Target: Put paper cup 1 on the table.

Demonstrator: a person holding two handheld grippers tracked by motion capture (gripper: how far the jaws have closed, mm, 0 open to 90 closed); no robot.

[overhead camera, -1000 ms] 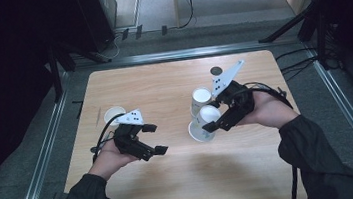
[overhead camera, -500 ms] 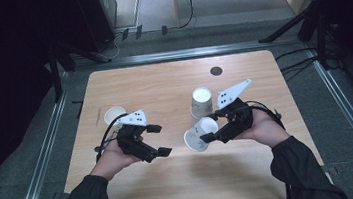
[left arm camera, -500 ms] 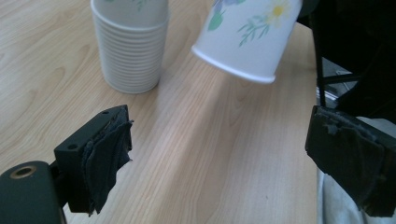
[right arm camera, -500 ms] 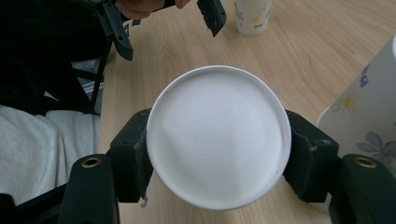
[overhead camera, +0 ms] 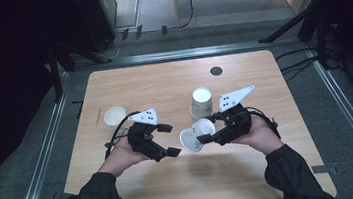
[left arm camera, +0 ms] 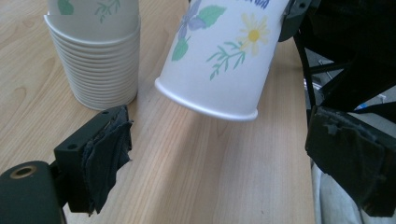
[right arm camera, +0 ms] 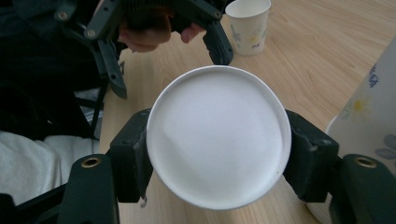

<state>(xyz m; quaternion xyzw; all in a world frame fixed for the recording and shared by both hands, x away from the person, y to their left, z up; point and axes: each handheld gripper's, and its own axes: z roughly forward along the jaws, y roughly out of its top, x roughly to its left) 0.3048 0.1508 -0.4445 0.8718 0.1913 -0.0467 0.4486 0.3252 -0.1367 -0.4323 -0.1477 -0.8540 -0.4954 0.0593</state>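
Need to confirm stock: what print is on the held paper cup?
White cup with yellow daisy, green leaves; left gripper view.

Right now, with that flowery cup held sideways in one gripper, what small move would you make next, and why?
Probably bring the open left gripper in around the mouth end of the tilted paper cup. The right gripper is clamped on the cup's base end, its rim points toward the left gripper's spread jaws, and nothing lies between them. The stack of cups stands apart behind.
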